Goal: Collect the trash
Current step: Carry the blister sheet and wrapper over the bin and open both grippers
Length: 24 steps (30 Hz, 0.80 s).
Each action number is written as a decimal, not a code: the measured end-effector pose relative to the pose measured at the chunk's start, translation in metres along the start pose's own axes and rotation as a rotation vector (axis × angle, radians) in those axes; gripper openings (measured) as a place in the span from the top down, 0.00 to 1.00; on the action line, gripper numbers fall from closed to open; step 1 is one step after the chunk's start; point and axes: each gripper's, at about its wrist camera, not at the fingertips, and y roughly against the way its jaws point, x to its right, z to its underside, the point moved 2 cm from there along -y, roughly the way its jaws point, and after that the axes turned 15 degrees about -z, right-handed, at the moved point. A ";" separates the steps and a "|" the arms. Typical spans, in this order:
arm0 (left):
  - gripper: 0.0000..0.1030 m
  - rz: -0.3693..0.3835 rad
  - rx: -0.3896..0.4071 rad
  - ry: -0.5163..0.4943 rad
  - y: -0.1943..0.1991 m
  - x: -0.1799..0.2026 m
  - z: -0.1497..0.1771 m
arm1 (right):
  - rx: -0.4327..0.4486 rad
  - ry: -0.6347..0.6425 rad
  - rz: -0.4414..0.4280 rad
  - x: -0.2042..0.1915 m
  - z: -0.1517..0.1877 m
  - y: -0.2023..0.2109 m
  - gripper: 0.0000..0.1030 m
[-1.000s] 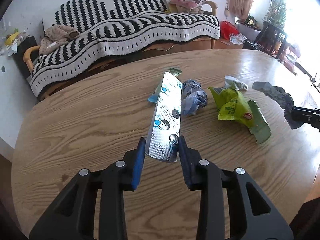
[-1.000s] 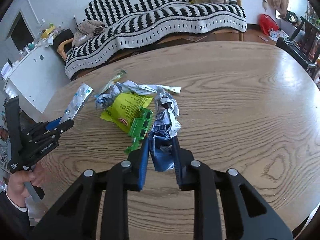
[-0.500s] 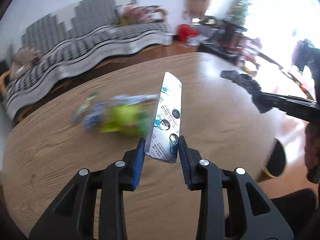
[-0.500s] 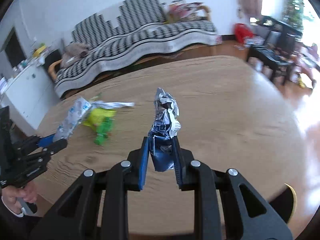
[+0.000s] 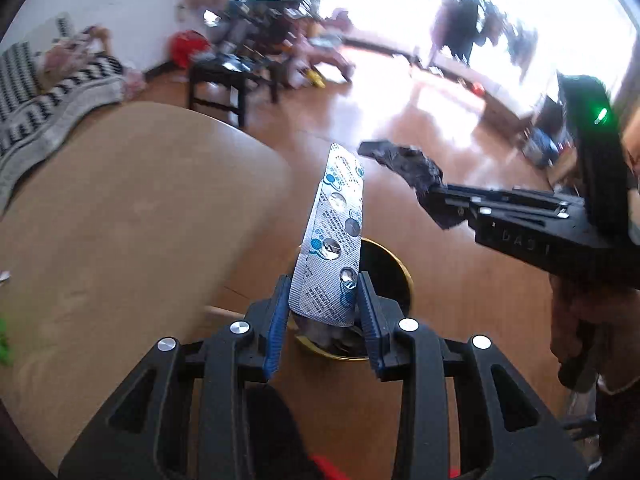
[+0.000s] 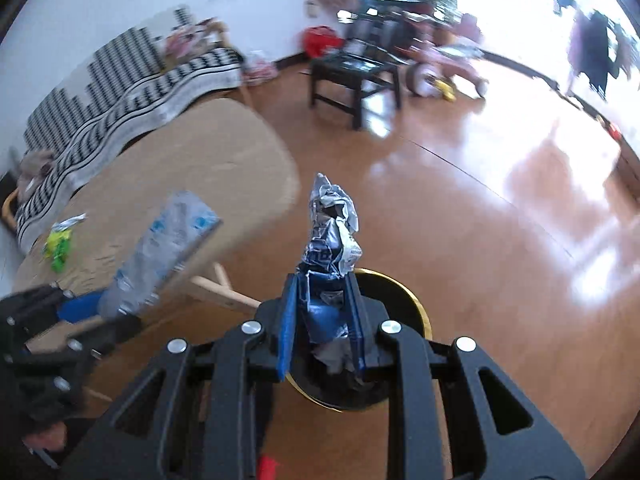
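Two tongs, left (image 5: 323,312) pinching blister pack (image 5: 331,248), right (image 6: 322,322) crumpled wrapper (image 6: 330,240)

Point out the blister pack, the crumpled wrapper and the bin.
blister pack (image 5: 334,240), left wrist view, middle of its foil face
crumpled wrapper (image 6: 332,232), right wrist view, its silver upper part
bin (image 6: 416,304), right wrist view, its gold rim

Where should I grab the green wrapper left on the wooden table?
Take the crumpled green plastic wrapper by a raised fold, coming from above; it lies low on the round wooden table, so a side approach would probably just scrape the tabletop.
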 end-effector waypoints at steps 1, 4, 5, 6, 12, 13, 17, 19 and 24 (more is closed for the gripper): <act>0.68 0.022 -0.025 -0.002 -0.010 0.014 0.000 | -0.001 -0.021 0.008 0.015 0.006 0.004 0.78; 0.68 0.038 -0.113 -0.005 -0.045 0.045 0.005 | -0.015 -0.064 0.015 0.045 0.020 0.006 0.78; 0.68 0.026 -0.134 -0.018 -0.057 0.053 0.006 | -0.022 -0.071 0.015 0.053 0.023 0.005 0.78; 0.68 0.010 -0.145 -0.026 -0.064 0.062 0.009 | -0.030 -0.078 0.013 0.059 0.027 0.003 0.78; 0.67 0.007 -0.208 -0.018 -0.098 0.063 0.018 | -0.106 -0.108 -0.017 0.072 0.050 -0.023 0.78; 0.67 -0.008 -0.205 -0.023 -0.098 0.060 0.018 | -0.116 -0.113 -0.023 0.074 0.053 -0.027 0.78; 0.67 -0.045 -0.202 -0.046 -0.101 0.055 0.018 | -0.134 -0.126 -0.036 0.074 0.058 -0.035 0.78; 0.67 -0.049 -0.204 -0.042 -0.103 0.052 0.016 | -0.138 -0.128 -0.039 0.076 0.060 -0.037 0.78; 0.66 -0.055 -0.207 -0.037 -0.106 0.050 0.014 | -0.136 -0.130 -0.040 0.076 0.057 -0.037 0.77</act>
